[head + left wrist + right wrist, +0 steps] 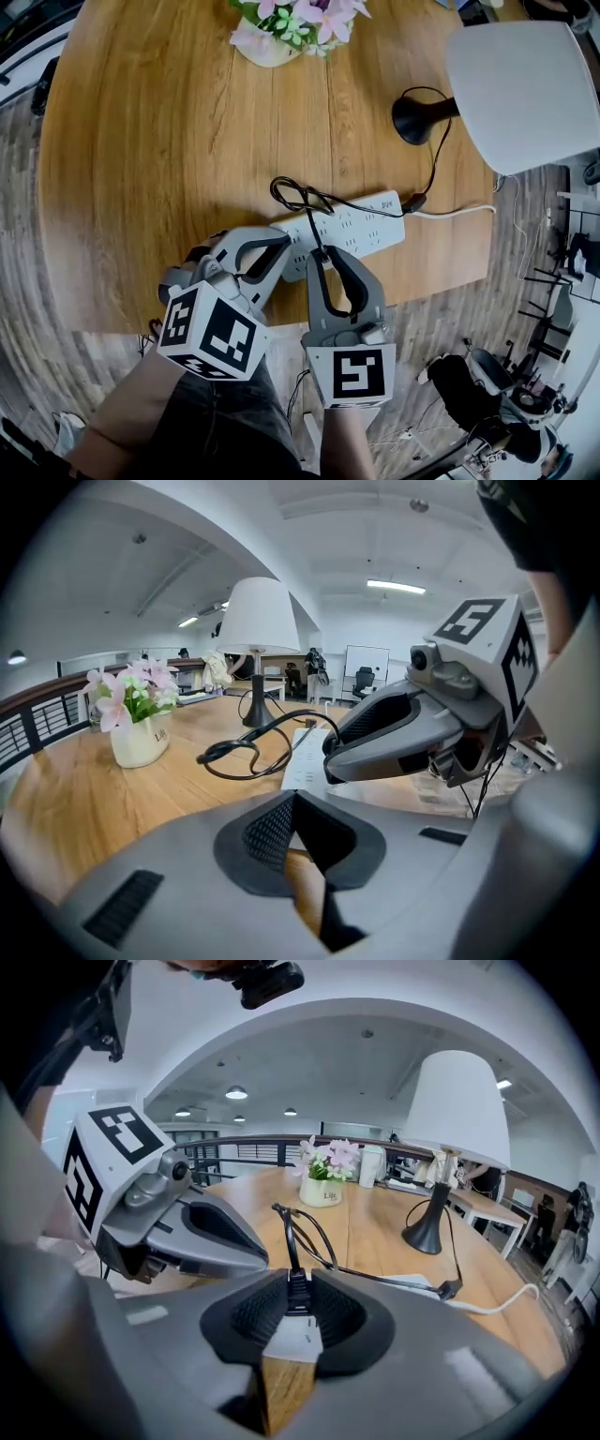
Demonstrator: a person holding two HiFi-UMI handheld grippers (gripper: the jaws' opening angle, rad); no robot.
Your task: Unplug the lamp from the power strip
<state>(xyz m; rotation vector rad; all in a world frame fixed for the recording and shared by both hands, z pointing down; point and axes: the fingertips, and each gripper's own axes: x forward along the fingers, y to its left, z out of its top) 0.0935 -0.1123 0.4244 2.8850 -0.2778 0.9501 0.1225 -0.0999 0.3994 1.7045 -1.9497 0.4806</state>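
Plug gripped, pull coming!
My right tongs (326, 258) pinch the plug (297, 1295) at the strip's (361, 223) lower-left end, mid-frame, apparently seated; left tongs (293, 803), pressed together, sit just left. Next: straight pull, strip steadied.

- The white vase (321, 1192) holding the flowers bears the word "Life"; the left gripper view shows only "Lif".
- Small print on the power strip (361, 221) is too small to read.

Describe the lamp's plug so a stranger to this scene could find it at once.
On the round wooden table lies a white power strip. At its near end sits a small black plug, pinched by the right gripper. It is black where the strip is white, and trails a looped cord.
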